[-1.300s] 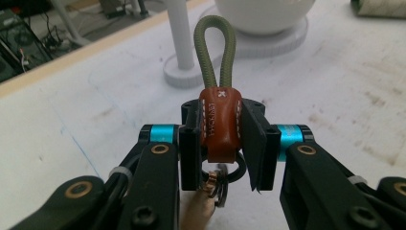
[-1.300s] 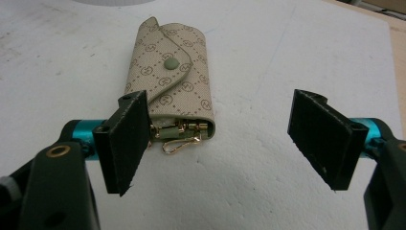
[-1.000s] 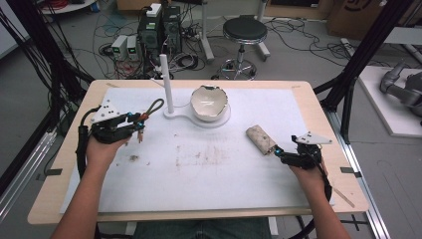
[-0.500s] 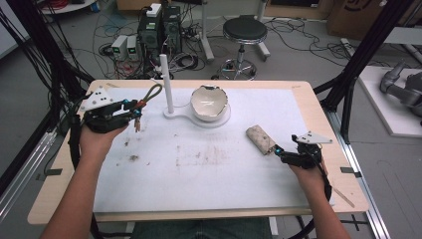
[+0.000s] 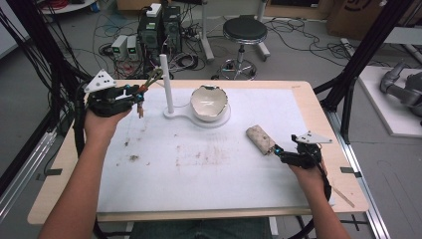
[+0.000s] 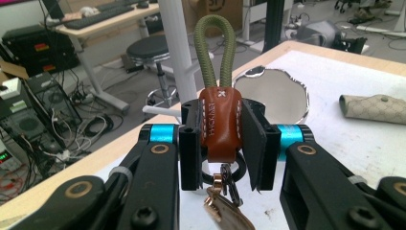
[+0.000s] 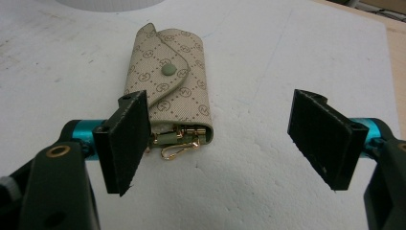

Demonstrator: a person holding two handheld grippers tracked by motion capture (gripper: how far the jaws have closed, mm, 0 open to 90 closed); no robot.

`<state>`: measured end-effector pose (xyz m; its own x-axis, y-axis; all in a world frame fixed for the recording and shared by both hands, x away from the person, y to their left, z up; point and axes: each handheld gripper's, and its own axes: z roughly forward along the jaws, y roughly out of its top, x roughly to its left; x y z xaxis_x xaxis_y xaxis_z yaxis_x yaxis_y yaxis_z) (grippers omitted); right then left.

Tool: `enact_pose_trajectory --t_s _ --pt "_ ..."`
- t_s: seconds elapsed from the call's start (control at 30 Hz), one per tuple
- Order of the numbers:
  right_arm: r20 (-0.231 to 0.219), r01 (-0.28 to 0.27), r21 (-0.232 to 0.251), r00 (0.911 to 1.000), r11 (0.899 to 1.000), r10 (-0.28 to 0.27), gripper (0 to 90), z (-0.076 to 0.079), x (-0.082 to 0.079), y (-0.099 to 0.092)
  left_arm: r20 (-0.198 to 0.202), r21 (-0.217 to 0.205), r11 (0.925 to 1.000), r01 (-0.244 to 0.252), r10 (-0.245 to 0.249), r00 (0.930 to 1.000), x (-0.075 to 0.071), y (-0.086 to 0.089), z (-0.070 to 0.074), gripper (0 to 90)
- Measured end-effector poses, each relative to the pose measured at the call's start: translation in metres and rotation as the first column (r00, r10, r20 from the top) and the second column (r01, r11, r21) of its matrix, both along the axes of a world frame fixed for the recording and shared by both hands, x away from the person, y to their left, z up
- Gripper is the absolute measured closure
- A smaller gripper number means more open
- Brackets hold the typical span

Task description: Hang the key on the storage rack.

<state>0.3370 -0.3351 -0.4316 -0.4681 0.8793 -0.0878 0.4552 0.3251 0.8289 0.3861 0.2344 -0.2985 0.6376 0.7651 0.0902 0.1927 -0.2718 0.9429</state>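
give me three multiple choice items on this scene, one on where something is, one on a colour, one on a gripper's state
1. Where does the patterned key pouch lie?
A. inside the bowl
B. on the white mat, just ahead of the right hand-held gripper
C. hung on the post

2. What colour is the cord loop of the keychain?
A. olive green
B. red
C. white

3. How is the left hand-held gripper?
A. open and empty
B. shut on the pouch
C. shut on the keychain's brown leather tab

Answers:
1 B: the right gripper view shows it flat on the mat before the open jaws.
2 A: the left gripper view shows a green loop.
3 C: both jaws press on the tab.
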Motion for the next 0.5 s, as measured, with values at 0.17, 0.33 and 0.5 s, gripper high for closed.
enact_pose_trajectory --t_s 0.17,0.33,0.5 --pt "0.000 -0.002 -0.002 1.0000 1.000 0.002 22.9 0.000 0.001 0.000 -0.022 0.039 0.9992 -0.006 0.007 0.9997 0.009 -0.007 -0.005 70.1" --pt "-0.003 -0.004 -0.002 1.0000 1.000 0.004 23.0 -0.001 0.001 0.000 -0.033 0.070 0.9974 -0.018 0.020 0.9992 0.016 -0.011 -0.007 70.1" --pt "-0.003 0.000 0.002 1.0000 1.000 0.000 23.0 0.000 0.000 0.000 -0.044 0.091 0.9956 -0.023 0.027 0.9987 0.021 -0.015 -0.009 69.8"
